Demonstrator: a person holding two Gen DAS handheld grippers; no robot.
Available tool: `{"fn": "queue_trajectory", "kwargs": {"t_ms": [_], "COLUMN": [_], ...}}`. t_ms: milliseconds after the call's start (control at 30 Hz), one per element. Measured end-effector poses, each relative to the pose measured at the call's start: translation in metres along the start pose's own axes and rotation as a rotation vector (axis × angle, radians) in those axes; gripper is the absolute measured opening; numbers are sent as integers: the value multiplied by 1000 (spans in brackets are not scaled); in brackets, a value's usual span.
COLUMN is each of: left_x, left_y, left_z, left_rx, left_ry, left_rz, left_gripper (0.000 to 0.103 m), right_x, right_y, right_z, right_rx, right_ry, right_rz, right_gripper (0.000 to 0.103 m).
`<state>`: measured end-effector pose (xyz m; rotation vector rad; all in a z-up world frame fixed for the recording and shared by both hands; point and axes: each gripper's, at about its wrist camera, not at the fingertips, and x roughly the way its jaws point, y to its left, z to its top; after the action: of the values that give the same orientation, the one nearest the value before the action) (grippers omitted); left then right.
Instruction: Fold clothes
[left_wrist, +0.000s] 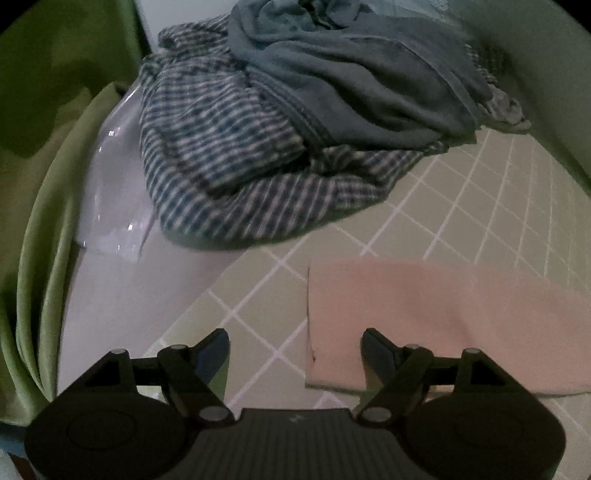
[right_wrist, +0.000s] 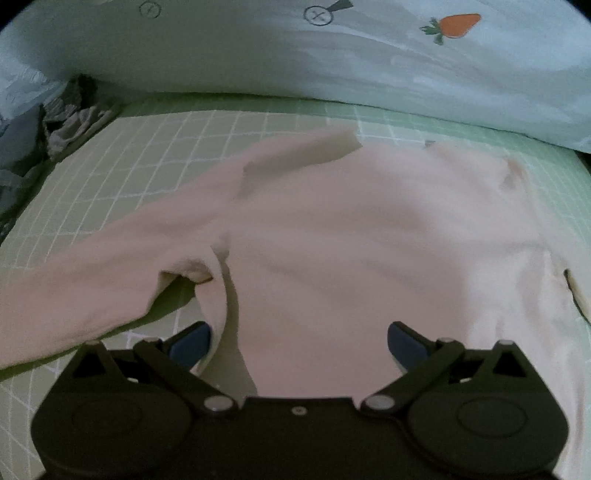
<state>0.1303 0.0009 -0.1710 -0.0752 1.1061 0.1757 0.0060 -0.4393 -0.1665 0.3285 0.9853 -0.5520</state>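
A pale pink long-sleeved top (right_wrist: 351, 236) lies spread on the green grid-patterned sheet (right_wrist: 155, 155). Its left sleeve (right_wrist: 92, 280) stretches out to the left, and another sleeve (right_wrist: 295, 151) is folded across the upper body. My right gripper (right_wrist: 299, 343) is open, low over the garment's lower left part; it holds nothing. In the left wrist view a flat pink edge of the top (left_wrist: 424, 317) lies at the lower right. My left gripper (left_wrist: 295, 350) is open and empty, straddling that edge above the sheet (left_wrist: 461, 206).
A pile of unfolded clothes sits behind: a blue-and-white striped garment (left_wrist: 236, 170) with a grey-blue one (left_wrist: 354, 88) on top. A white glossy surface (left_wrist: 110, 192) and green fabric (left_wrist: 48, 206) lie to the left. A light carrot-print quilt (right_wrist: 332, 66) runs along the far side.
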Motion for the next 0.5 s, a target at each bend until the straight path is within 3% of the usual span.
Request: {"fn": "queue_trajectory", "kwargs": {"t_ms": [67,133,300,333,367,433,500], "left_x": [-1,-2,-8,-7,-7,-7,-16], "left_y": [-2,-6,-19,-20,-19,-20,-29], "left_z": [-1,-2,-2,0,2,6,9], "left_rx": [2,10,23,12,-12,-66,-41], "left_ry": [0,4,-18,-18,-8,1,-35], "left_rz": [-13,-58,-95,-96,-119,-159,-188], "left_gripper": [80,73,33,16,7,7,6], "right_x": [-2,-5,-18,-21,-24,-31,-38], "right_y": [-1,-2,-11,-16,-20,-31,-39], "right_z": [0,0,0,-1,-2,-5,-9], "right_rx": [11,22,81,102,123,158,176], "right_ry": [-4,-13,-56,-64,-73,-87,-104], "right_rz": [4,7,2,3,2,-3,-20], "right_gripper": [103,103,103,103,103,103,103]}}
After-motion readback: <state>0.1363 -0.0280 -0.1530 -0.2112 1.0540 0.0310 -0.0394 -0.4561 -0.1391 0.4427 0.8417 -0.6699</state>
